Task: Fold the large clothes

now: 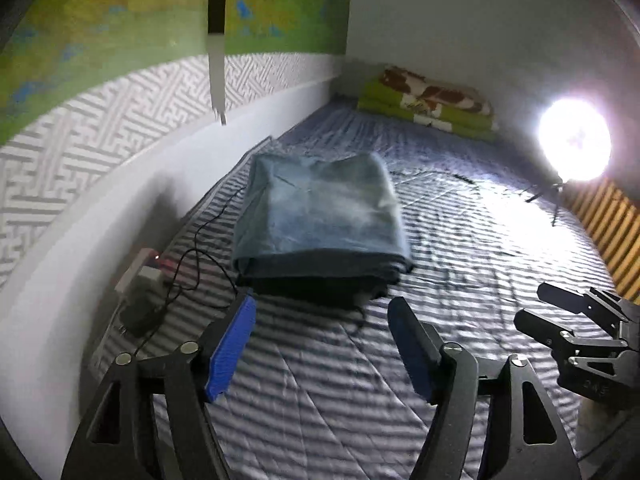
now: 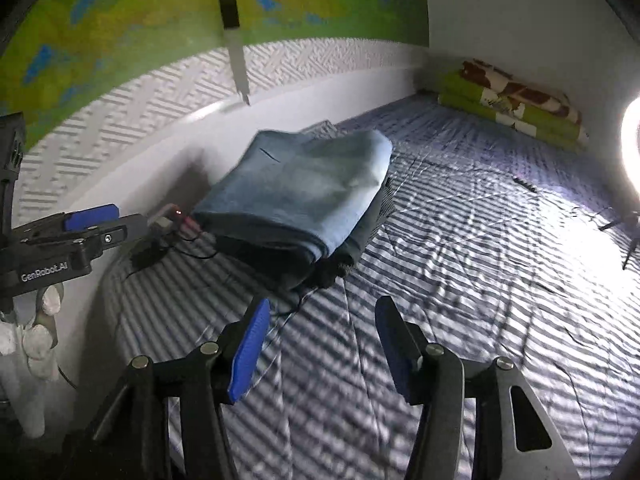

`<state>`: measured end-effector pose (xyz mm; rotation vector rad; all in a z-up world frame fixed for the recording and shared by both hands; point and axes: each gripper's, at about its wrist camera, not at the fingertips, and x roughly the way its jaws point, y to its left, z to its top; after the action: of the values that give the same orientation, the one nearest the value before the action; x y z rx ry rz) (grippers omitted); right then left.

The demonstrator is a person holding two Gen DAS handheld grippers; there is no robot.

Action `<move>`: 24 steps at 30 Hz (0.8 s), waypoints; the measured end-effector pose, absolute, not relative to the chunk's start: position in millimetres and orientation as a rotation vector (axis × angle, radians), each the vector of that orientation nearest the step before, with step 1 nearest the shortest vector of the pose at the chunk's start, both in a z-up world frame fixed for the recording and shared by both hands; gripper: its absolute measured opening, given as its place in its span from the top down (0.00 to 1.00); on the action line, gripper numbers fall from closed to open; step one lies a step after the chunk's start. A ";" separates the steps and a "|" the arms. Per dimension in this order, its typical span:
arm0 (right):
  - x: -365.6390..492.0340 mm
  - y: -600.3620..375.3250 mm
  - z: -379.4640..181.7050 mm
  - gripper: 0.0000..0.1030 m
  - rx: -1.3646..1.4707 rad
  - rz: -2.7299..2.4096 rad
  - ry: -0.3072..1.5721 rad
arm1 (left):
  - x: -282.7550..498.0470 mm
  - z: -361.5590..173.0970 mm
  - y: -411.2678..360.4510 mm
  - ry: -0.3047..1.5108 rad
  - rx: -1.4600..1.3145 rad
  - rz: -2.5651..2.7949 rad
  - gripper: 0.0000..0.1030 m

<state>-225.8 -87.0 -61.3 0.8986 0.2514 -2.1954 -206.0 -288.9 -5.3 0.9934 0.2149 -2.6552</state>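
A folded blue garment [image 1: 320, 216] lies as a thick rectangular stack on the striped bed cover [image 1: 460, 240], close to the left wall. Darker layers show under its near edge. My left gripper [image 1: 322, 308] hangs open just short of that near edge, with nothing between its blue pads [image 1: 232, 346]. In the right wrist view the same folded blue garment [image 2: 296, 196] sits ahead and to the left. My right gripper [image 2: 320, 312] is open and empty over the striped bed cover [image 2: 460, 280], clear of the stack. Each gripper shows at the edge of the other's view.
A power strip with plugs and black cables [image 1: 148, 276] lies between the stack and the white wall. Folded green and brown bedding [image 1: 432, 104] sits at the far end. A bright lamp on a small tripod [image 1: 574, 148] stands on the right. A gloved hand [image 2: 36, 332] holds the left gripper.
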 end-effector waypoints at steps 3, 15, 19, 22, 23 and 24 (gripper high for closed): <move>-194.0 -61.7 -41.3 0.47 0.863 -2.200 0.256 | -169.0 14.0 -260.4 0.158 0.967 -2.663 0.23; -106.5 8.9 3.5 0.36 0.776 -2.226 0.232 | -55.4 55.9 -182.7 0.154 0.833 -2.695 0.08; -84.1 24.3 6.8 0.34 0.760 -2.227 0.242 | -31.5 59.8 -162.1 0.138 0.798 -2.711 0.07; -70.8 34.9 7.1 0.27 0.749 -2.239 0.230 | -17.8 60.9 -152.7 0.175 0.786 -2.725 0.05; -67.7 37.6 6.7 0.25 0.746 -2.242 0.226 | -14.8 60.0 -151.3 0.189 0.781 -2.726 0.04; -64.6 40.5 5.9 0.24 0.743 -2.249 0.221 | -11.4 58.3 -149.1 0.198 0.778 -2.726 0.03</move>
<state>-64.6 40.5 5.9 0.7428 0.2213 -2.2486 -11.4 -149.1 58.3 0.7779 0.1981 -2.7262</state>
